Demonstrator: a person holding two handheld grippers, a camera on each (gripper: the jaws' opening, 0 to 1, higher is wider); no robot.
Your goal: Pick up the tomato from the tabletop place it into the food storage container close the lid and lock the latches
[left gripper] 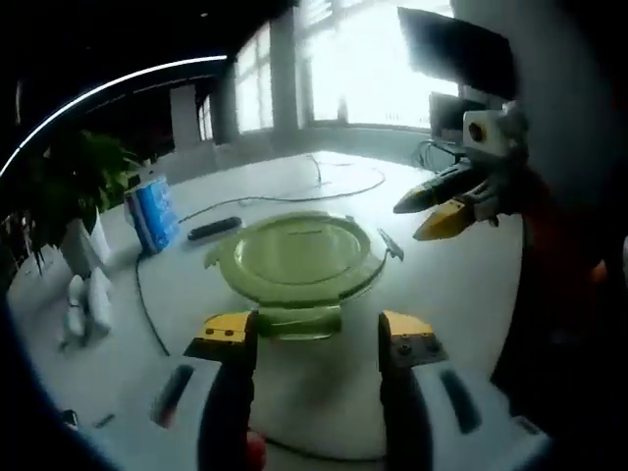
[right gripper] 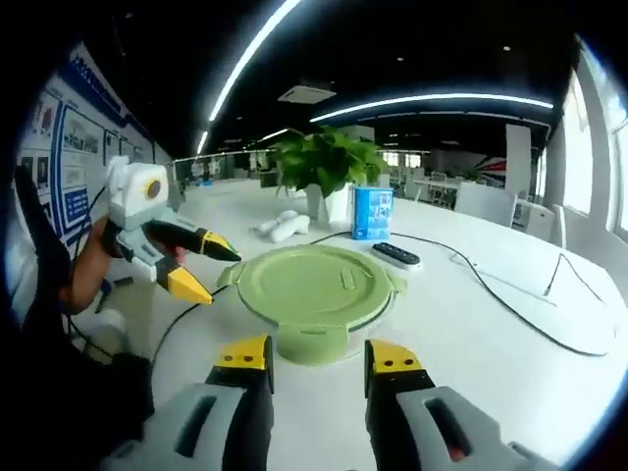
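Left tool [left gripper: 319, 339] jaws parted and empty, just short of lidded green container [left gripper: 297, 257] on white desk [left gripper: 461, 294], right tool [right gripper: 319, 365] likewise released facing container [right gripper: 309, 289], remote [right gripper: 397, 254], blue box [right gripper: 372, 213], plant [right gripper: 329, 162] beyond

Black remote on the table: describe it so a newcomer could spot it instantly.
Start at the round green container lid in the middle of the white table. Just behind it, in front of the blue carton and the potted plant, lies the remote. It is the only flat, dark, bar-shaped thing there, beside a thin black cable.
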